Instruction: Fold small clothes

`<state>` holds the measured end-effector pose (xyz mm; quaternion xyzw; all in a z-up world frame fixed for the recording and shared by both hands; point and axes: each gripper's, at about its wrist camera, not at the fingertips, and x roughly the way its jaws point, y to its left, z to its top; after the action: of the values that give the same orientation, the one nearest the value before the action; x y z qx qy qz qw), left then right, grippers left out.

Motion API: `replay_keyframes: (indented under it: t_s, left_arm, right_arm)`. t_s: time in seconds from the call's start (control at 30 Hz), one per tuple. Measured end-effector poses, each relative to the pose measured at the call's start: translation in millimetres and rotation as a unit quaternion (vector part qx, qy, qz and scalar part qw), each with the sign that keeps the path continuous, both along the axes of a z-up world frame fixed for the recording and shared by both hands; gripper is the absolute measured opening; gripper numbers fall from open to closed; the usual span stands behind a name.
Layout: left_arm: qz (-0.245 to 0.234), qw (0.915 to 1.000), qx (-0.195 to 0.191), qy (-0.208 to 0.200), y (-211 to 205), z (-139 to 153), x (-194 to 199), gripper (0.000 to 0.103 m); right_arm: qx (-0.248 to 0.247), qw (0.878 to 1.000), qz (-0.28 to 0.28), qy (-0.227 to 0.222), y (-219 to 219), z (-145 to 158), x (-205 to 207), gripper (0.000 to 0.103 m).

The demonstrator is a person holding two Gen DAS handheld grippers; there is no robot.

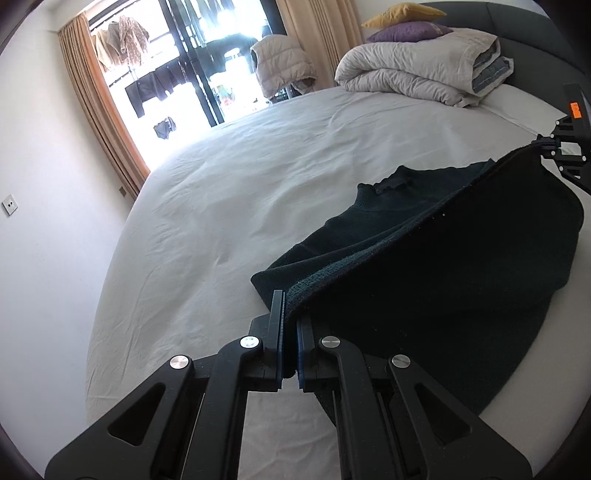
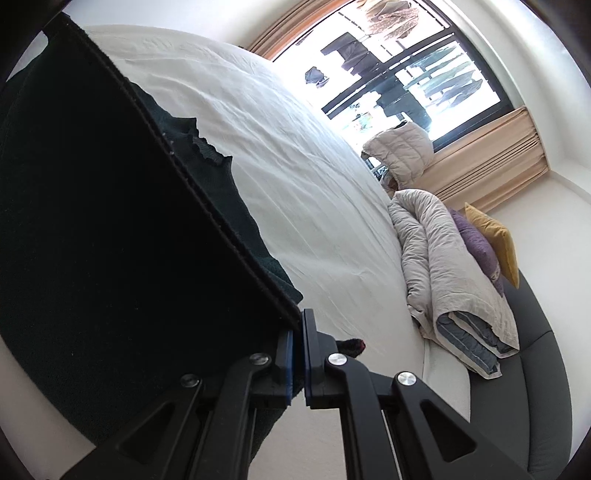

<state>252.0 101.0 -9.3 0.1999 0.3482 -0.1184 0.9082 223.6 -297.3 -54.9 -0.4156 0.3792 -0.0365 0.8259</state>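
A dark knit sweater (image 1: 424, 254) with a frilled high collar lies on the white bed sheet (image 1: 229, 206). Its hem edge is lifted and stretched taut between my two grippers, and the rest drapes down onto the bed. My left gripper (image 1: 290, 306) is shut on one hem corner. In the left wrist view my right gripper (image 1: 546, 146) holds the other corner at the far right. In the right wrist view my right gripper (image 2: 299, 325) is shut on the sweater (image 2: 110, 258), whose collar (image 2: 207, 147) rests on the sheet (image 2: 295, 166).
A folded grey quilt (image 1: 421, 66) with purple and yellow cushions (image 1: 406, 31) sits at the head of the bed, against a dark headboard (image 2: 532, 369). A padded vest (image 1: 280, 62) hangs over a chair by the bright window (image 1: 192, 66) with curtains.
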Motion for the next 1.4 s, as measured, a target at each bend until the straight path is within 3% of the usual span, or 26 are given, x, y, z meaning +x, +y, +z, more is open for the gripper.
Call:
replay_keyframes:
  t_s: [0.3,0.47,0.63,0.7,0.77,0.83,0.87,0.9,0.93,0.97,1.07,1.13,1.23,1.3,1.4]
  left_arm:
    - [0.014,0.9984,0.025,0.048,-8.7,-55.2,105.0,0.005]
    - [0.025,0.9978,0.024,0.057,-14.3,-80.8,126.8,0.009]
    - [0.031,0.9971,0.041,0.057,-26.4,-95.3,140.8,0.01]
    - [0.046,0.9967,0.045,0.05,-27.2,-94.9,147.9,0.015]
    - [0.069,0.9957,0.045,0.042,-22.8,-90.7,156.4,0.022]
    - [0.095,0.9942,0.042,0.029,-12.8,-84.2,162.5,0.038]
    - [0.109,0.993,0.042,0.018,-6.7,-79.5,163.2,0.063]
    - [0.124,0.9915,0.042,0.001,0.2,-73.0,160.8,0.077]
    - [0.139,0.9893,0.04,-0.017,7.9,-66.7,157.5,0.077]
    - [0.149,0.988,0.033,-0.024,15.5,-61.8,154.8,0.077]
    - [0.168,0.9855,-0.002,-0.022,40.3,-52.8,145.6,0.077]
    - [0.185,0.9825,-0.004,-0.017,55.5,-51.1,136.8,0.077]
    - [0.21,0.9772,-0.034,-0.002,76.5,-53.4,128.1,0.077]
    - [0.211,0.975,-0.068,0.005,81.8,-52.2,118.8,0.077]
    - [0.167,0.982,-0.088,-0.002,69.3,-47.6,95.6,0.077]
  right_arm:
    - [0.042,0.997,-0.036,0.053,-17.2,-40.9,91.0,0.004]
    - [0.083,0.99,-0.074,0.086,-27.7,-65.1,122.0,0.005]
    - [0.098,0.988,-0.091,0.081,-33.1,-75.5,122.8,0.005]
    - [0.112,0.985,-0.107,0.07,-38.2,-72.1,123.6,0.012]
    - [0.129,0.981,-0.131,0.055,-47.8,-66.7,126.0,0.033]
    - [0.149,0.975,-0.158,0.045,-57.5,-61.8,127.8,0.043]
    - [0.15,0.972,-0.175,0.038,-62.2,-60.0,127.5,0.053]
    - [0.152,0.969,-0.193,0.027,-67.9,-57.5,126.6,0.059]
    - [0.159,0.964,-0.21,0.018,-74.1,-55.1,124.6,0.069]
    - [0.171,0.958,-0.228,0.013,-82.5,-52.7,123.9,0.071]
    - [0.215,0.933,-0.287,-0.008,-108.0,-44.3,115.4,0.071]
    - [0.258,0.912,-0.319,-0.022,-122.8,-38.8,104.7,0.071]
    - [0.325,0.886,-0.33,-0.022,-134.4,-38.6,86.7,0.071]
    - [0.353,0.878,-0.322,-0.026,-132.5,-37.1,72.7,0.071]
    - [0.374,0.886,-0.272,-0.035,-111.5,-31.8,54.4,0.071]
